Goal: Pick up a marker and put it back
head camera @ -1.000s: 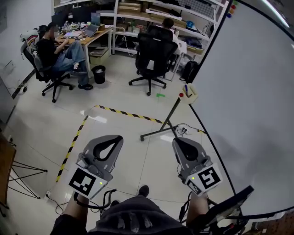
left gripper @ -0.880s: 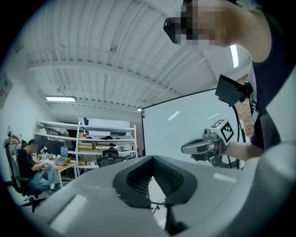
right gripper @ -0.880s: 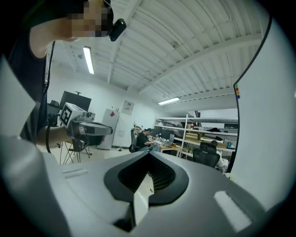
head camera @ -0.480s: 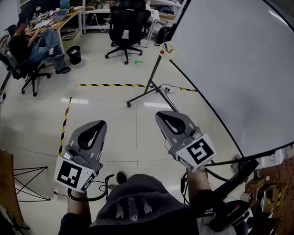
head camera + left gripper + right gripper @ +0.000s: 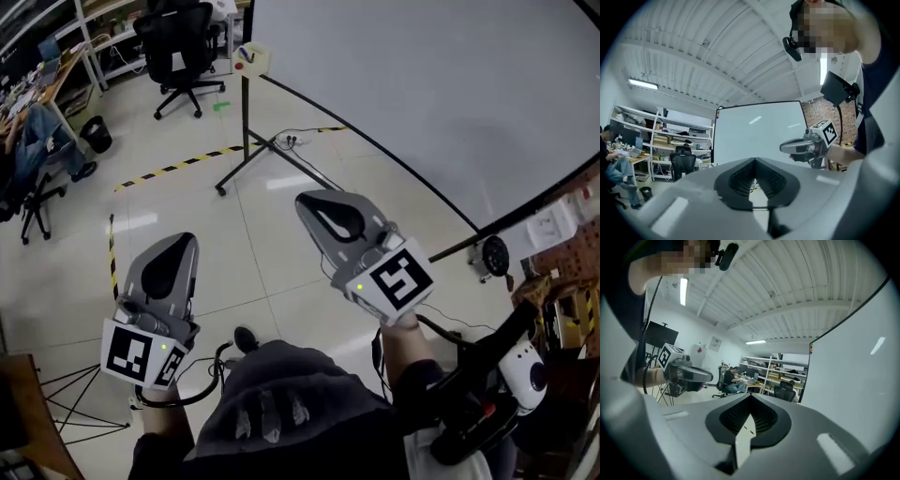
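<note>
1. The whiteboard fills the upper right of the head view. It is a smooth, matte white sheet in a thin dark frame, and it slants away toward the top left.
2. The floor is pale, glossy tile crossed by a strip of yellow-and-black tape.
3. A slim dark metal stand rises on splayed legs at the board's far corner.
4. The right claw is a grey moulded shell with ribbed black pads. It is pressed together and pinches nothing.
5. The left claw is of the same build, also pressed together and empty. It sits lower in the head view and further back.
6. A small cream holder sits on top of the stand, at the board's corner.
7. The markers show as red and blue specks in the holder. They seem to stick upward, but they are too small for their long axis to be read with certainty.
8. They lie ahead of both claws, up and to the left of the right one, and well apart from either. The right claw looks the nearer, so I judge the reach to be its job, and it must spread first.
</note>
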